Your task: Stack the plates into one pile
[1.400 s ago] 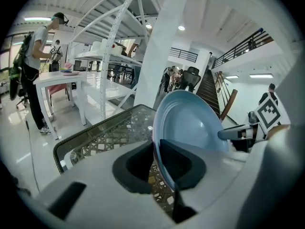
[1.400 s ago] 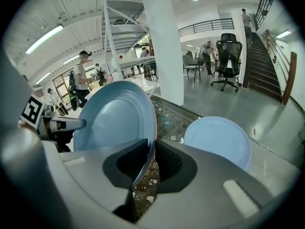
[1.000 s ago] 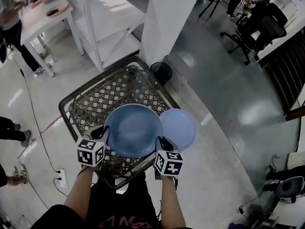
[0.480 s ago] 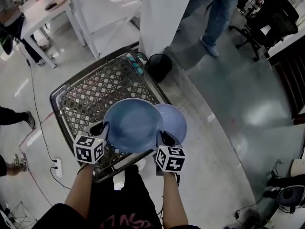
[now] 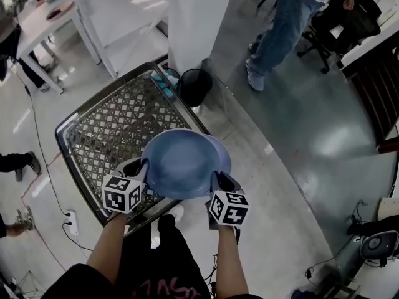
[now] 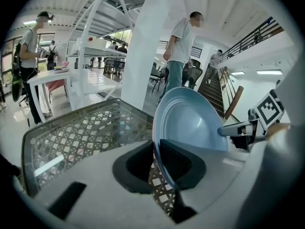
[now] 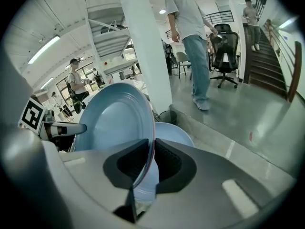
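Jaws of left gripper (image 6: 156, 162) and right gripper (image 7: 151, 160), barely parted, pinch opposite rims of 1 blue plate (image 5: 181, 164).

Upper plate (image 5: 184, 164): you hold it at opposite rims, left gripper (image 5: 138, 169), right gripper (image 5: 218, 182) | lower plate (image 5: 225, 156): beneath, only right edge showing | worktop (image 5: 100, 136): lattice-patterned, below both.
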`<state>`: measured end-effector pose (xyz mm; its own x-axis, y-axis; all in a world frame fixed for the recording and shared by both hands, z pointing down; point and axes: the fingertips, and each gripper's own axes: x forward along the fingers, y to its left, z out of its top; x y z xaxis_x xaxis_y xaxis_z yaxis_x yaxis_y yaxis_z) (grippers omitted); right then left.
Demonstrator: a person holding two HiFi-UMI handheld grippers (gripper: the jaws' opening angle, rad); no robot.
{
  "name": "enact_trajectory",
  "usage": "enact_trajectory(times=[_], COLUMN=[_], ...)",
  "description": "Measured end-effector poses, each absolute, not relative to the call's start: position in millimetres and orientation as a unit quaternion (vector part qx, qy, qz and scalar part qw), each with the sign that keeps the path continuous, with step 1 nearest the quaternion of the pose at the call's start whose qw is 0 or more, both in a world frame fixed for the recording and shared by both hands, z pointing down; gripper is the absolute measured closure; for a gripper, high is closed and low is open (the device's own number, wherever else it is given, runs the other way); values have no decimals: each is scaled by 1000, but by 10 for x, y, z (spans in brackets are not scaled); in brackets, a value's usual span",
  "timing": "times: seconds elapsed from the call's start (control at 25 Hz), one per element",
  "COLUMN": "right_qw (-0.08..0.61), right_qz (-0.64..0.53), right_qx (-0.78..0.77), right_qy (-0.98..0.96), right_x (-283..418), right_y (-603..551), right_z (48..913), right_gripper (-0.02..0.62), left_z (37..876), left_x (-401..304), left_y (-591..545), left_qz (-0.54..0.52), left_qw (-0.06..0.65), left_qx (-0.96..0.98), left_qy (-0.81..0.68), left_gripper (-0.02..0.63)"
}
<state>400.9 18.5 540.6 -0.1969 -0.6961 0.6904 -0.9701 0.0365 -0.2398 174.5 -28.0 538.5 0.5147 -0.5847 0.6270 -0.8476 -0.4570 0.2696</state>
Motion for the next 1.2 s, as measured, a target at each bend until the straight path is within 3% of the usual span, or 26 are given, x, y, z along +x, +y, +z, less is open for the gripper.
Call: enact_trajectory(times=[1.2], right_qw=[201], right_qz=[375], right_qx=[639], right_qy=[-641], right_x=[4567], right_y=[361], right_z=[5662], right_gripper=[540], left_z=[5641], left_x=[2386], left_y=[-403], left_qz=[263], left_qw=[290], left_qx=[846], left_qy=[-363], left_gripper=[561])
